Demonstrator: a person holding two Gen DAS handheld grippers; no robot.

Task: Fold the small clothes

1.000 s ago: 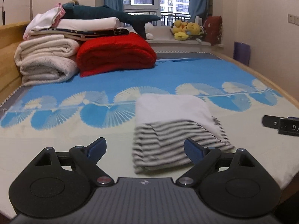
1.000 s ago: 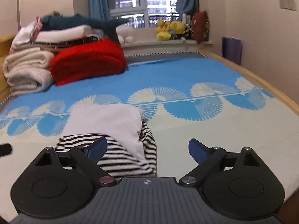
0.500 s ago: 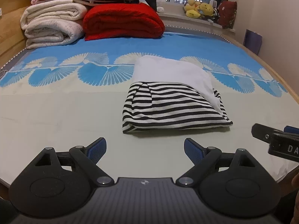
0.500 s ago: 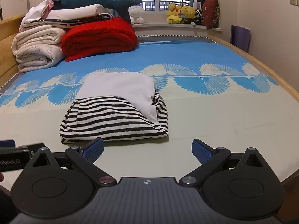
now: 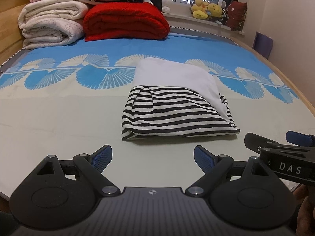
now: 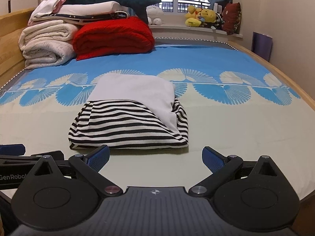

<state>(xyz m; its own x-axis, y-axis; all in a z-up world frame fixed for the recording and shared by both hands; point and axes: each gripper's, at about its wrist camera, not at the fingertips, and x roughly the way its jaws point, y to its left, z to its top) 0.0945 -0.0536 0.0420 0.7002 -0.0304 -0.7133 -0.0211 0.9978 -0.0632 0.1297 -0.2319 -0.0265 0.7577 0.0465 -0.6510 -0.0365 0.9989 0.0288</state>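
Folded striped garment lying mid-bed, both grippers clear of it.

Its black-and-white striped half faces the cameras, a plain white layer folded over the far part. It rests on the blue fan-patterned bed sheet. The left gripper and right gripper hover just short of its near edge, fingers spread wide and holding nothing. A red blanket is stacked at the far end.

Both wrist views low, facing bed, side-by-side.
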